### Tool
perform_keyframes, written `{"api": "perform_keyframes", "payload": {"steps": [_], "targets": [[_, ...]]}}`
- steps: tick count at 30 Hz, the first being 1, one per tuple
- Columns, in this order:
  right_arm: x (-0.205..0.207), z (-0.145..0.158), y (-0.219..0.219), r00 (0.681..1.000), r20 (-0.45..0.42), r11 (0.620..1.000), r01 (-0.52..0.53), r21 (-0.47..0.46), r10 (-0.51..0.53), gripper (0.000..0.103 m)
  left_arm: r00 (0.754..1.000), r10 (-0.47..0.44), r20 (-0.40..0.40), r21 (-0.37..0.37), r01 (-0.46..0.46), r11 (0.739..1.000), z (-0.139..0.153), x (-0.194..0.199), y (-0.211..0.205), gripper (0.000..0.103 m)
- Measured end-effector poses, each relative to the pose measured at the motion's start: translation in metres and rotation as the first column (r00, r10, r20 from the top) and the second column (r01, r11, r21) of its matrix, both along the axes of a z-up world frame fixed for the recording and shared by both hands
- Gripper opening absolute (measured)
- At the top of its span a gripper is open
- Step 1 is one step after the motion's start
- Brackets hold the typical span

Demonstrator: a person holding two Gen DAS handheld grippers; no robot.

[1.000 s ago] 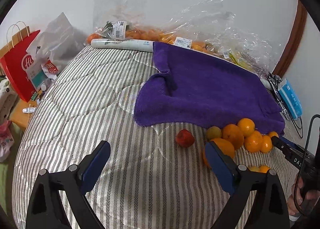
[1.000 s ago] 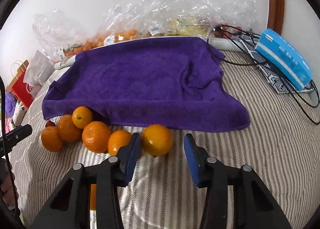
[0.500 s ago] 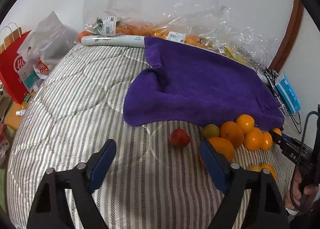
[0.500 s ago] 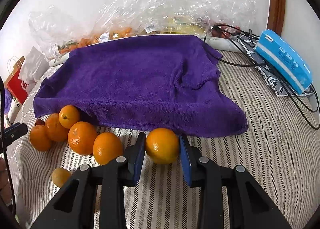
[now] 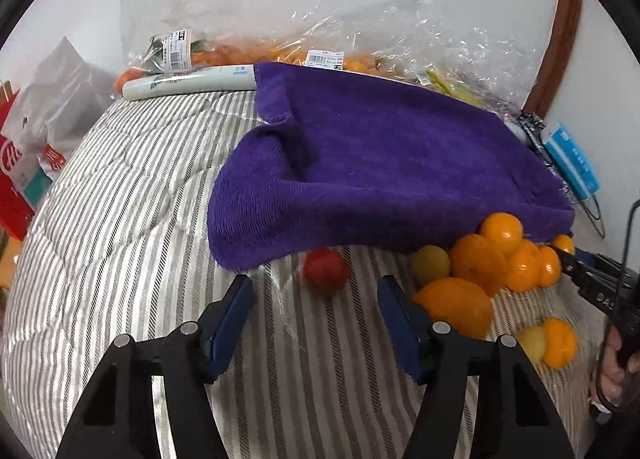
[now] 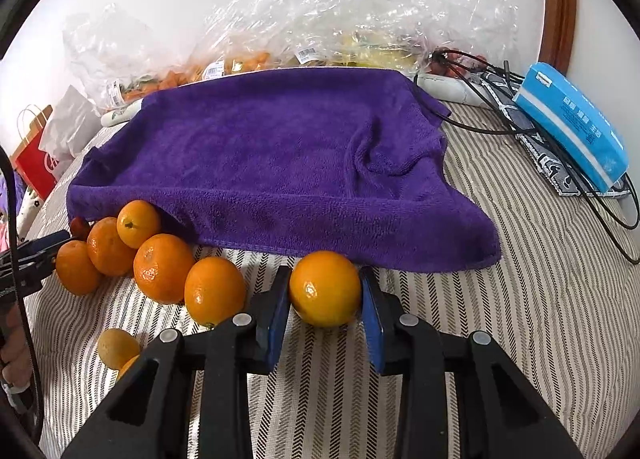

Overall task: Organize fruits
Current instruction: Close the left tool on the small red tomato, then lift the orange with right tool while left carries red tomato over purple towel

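1. While pressed against both sides of one orange, right tongs clamped, blue pads touching the fruit at 9 and 3 o'clock.
2. Held orange sitting on the striped bed cover, just at the near hem of the purple towel.
3. At 9 o'clock of that orange: a row of loose oranges running up toward 10 o'clock, the farthest tucked against the towel's edge; a small yellowish fruit lower down at 8 o'clock.
4. Left tongs about half open, jaws just closing in, nothing between the pads but striped cover.
5. Straight ahead at 12 o'clock of the left tongs: a red fruit, blurred, just beyond the pads and untouched, lying just below the towel hem.
6. At 3 o'clock of the left tongs: a large orange just beside the right-hand pad, contact impossible to tell; a greenish-yellow fruit and a heap of oranges behind it at 2 o'clock.
7. Far back at 12 o'clock, against the wall: crumpled clear plastic bags with more produce inside.
8. At 2 o'clock in the right wrist view: a blue pack on a patterned pouch, black cables trailing across the cover.
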State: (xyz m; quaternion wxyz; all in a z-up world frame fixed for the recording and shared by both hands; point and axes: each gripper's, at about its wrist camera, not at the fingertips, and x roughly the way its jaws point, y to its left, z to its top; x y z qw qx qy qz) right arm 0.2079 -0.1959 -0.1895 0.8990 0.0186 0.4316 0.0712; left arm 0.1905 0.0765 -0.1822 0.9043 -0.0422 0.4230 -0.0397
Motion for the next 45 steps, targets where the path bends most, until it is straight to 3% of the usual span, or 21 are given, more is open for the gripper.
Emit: {"api": "perform_keyframes", "payload": {"steps": [3, 5, 10, 36, 45], "targets": [[0.001, 0.000, 0.000, 1.000, 0.000, 1.000, 0.000, 0.000, 0.000, 0.035, 1.000, 0.005, 0.004, -0.002, -0.005, 1.000, 0.000, 0.003, 0.001, 0.057], [0.001, 0.000, 0.000, 1.000, 0.000, 1.000, -0.001, -0.001, 0.001, 0.035, 1.000, -0.003, 0.007, -0.005, 0.003, 1.000, 0.000, 0.003, 0.001, 0.042], [0.001, 0.000, 0.000, 1.000, 0.000, 1.000, 0.000, 0.002, 0.000, 0.035, 0.999, -0.034, 0.013, -0.038, 0.035, 0.999, 0.000, 0.004, 0.002, 0.028], [-0.009, 0.005, -0.001, 0.999, 0.012, 0.998, -0.041, 0.053, 0.040, 0.033, 1.000, 0.003, 0.030, -0.090, 0.000, 0.996, 0.008, -0.008, 0.013, 0.024], [-0.027, 0.049, 0.000, 0.994, 0.082, 0.996, -0.070, 0.063, 0.065, 0.033, 0.998, 0.040, 0.049, -0.115, -0.035, 0.993, 0.034, -0.022, 0.023, 0.024]]}}
